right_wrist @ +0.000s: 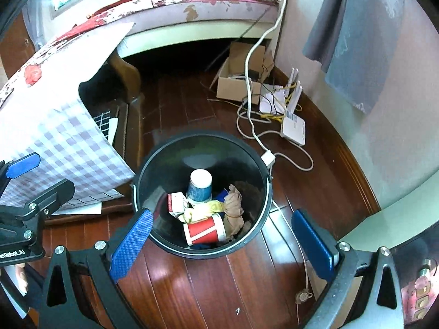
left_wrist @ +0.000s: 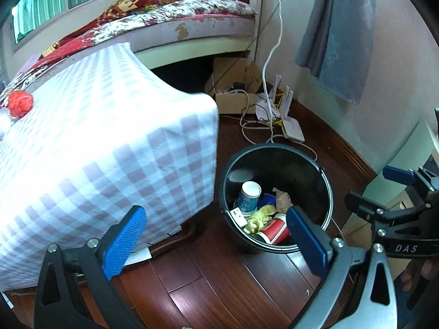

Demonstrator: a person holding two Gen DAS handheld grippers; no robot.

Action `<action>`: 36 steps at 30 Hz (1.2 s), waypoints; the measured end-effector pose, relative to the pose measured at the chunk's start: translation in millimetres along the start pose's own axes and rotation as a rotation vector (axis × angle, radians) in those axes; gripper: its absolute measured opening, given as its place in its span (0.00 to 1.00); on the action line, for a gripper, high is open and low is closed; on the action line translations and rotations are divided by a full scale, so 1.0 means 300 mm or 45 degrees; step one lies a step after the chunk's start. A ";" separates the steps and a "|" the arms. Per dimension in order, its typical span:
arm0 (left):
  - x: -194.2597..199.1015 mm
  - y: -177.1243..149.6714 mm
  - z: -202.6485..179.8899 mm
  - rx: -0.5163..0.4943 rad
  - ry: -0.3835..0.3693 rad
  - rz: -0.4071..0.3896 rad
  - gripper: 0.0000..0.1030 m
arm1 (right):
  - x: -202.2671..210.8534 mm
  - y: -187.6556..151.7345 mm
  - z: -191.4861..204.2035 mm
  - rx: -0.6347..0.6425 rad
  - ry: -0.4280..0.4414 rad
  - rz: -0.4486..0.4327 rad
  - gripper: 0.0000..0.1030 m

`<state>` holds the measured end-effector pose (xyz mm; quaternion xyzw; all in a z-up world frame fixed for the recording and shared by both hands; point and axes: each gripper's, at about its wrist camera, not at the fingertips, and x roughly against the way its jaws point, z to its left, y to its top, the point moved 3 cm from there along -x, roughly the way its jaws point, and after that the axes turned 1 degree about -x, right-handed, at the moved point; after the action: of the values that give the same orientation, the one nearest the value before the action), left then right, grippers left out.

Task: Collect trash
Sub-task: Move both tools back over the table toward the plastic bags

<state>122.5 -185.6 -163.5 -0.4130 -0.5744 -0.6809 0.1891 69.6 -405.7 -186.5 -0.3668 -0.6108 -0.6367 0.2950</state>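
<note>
A black round trash bin [left_wrist: 326, 183] stands on the dark wood floor; it also shows in the right wrist view [right_wrist: 153, 164]. Inside lie a blue paper cup [right_wrist: 200, 186], a red-and-white cup [right_wrist: 205, 230], a small box [right_wrist: 177, 201], yellow scraps [right_wrist: 211, 208] and crumpled brown paper [right_wrist: 233, 208]. My left gripper [left_wrist: 216, 242] is open and empty, above the floor left of the bin. My right gripper [right_wrist: 222, 244] is open and empty over the bin's near rim. A red crumpled ball [left_wrist: 20, 104] lies on the checked tablecloth [left_wrist: 96, 150].
The cloth-covered table stands left of the bin. A bed [left_wrist: 192, 24] is behind. A cardboard box [right_wrist: 238, 82], a white router [right_wrist: 293, 126] and loose cables [right_wrist: 252, 87] lie by the wall. A grey towel [left_wrist: 337, 35] hangs at right.
</note>
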 end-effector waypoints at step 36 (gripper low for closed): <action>0.309 0.059 0.687 0.312 0.346 -0.247 0.99 | 0.211 0.331 0.571 0.281 0.275 -0.260 0.99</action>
<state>152.1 23.2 -80.4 -0.2340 -0.6592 -0.6705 0.2473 134.4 -238.7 -81.1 -0.1977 -0.6757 -0.6282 0.3313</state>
